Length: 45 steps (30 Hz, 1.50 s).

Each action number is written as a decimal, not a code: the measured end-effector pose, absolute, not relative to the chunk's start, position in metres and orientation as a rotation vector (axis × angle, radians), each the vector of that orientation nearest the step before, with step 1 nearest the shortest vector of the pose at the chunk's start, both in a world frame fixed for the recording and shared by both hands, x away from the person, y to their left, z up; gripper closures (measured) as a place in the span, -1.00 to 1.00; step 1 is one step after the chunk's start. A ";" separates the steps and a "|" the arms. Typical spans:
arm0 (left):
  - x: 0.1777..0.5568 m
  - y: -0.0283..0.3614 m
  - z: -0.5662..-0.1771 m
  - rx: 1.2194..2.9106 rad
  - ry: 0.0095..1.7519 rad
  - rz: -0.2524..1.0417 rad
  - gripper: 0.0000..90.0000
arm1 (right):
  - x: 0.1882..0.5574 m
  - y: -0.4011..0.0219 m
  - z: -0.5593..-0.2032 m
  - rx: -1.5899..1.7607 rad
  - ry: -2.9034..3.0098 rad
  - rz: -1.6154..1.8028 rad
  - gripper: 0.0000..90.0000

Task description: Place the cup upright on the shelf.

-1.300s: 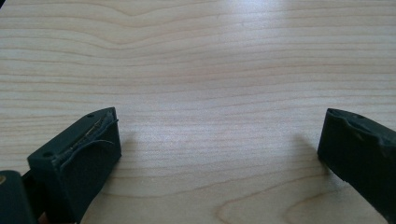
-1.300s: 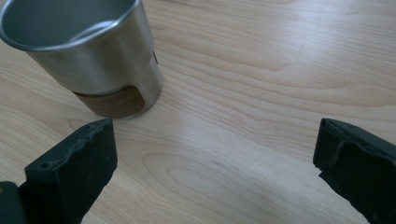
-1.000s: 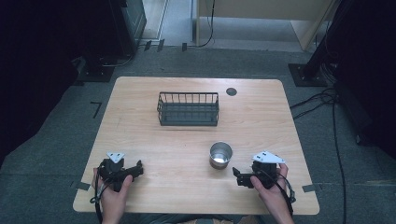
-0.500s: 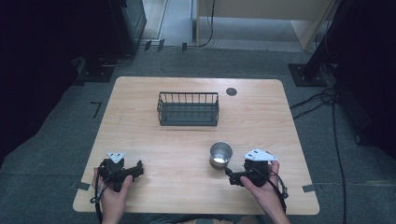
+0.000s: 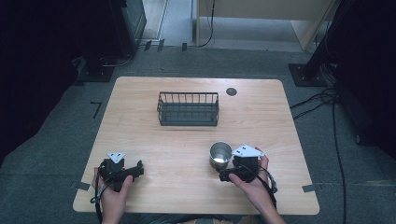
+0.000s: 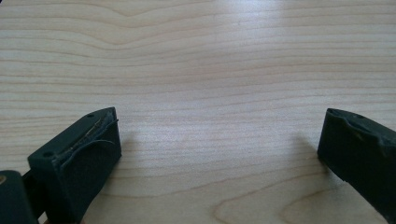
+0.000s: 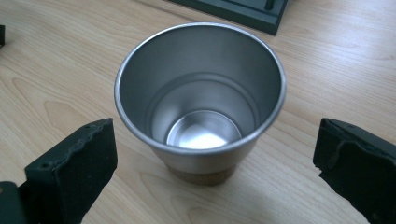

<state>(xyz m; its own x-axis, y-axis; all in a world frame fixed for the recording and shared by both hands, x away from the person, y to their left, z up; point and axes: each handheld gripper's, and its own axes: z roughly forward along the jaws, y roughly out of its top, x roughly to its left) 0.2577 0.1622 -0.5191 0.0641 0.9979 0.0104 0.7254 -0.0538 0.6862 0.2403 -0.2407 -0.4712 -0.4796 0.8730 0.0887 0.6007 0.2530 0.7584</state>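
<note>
Pale wood-grain counter (image 5: 154, 140), rounded corners, grey floor around it.

Near left edge: left gripper (image 5: 136, 170), black, grey three-cornered plate on top, held in the person's left hand (image 5: 113, 193). In the left gripper view its fingers (image 6: 81, 158) stand wide apart with bare counter between them, holding nothing.

Centre, far side: black wire basket (image 5: 188, 108), rectangular, upright bars along its sides, open top. A small dark round disc (image 5: 231, 91) is set in the counter just right of it, toward the far edge.

Right of centre, near side: shiny stainless steel cup (image 5: 220, 155), upright, mouth open upward. In the right gripper view the cup (image 7: 201, 98) tapers downward, has a rolled rim, a stepped inner wall and a bright reflective bottom, and stands on a tan cork-like base. Appears empty.

Right gripper (image 5: 223, 174), black, with grey plate, in the person's right hand (image 5: 252, 179), just beside the cup on its near right. Its fingers (image 7: 74, 163) are spread wide, one either side of the cup, apart from its wall.
</note>
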 end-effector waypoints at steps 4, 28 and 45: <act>0.258 0.162 -0.519 1.834 1.713 0.692 -1.00 | 0.245 -0.236 -0.474 1.356 2.187 1.066 -1.00; 0.257 0.162 -0.519 1.841 1.706 0.689 -1.00 | 0.262 -0.214 -0.478 1.367 2.160 0.987 -0.69; 0.257 0.162 -0.519 1.841 1.706 0.689 -1.00 | 0.271 -0.218 -0.466 1.376 2.162 1.001 -0.67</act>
<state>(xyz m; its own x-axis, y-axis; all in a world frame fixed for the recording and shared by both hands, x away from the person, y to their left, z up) 0.2575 0.1618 -0.5191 0.0712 0.9974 0.0114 0.7256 -0.0596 0.6855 0.2714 -0.2182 -0.4656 -0.4433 0.8949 0.0512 0.6178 0.2637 0.7408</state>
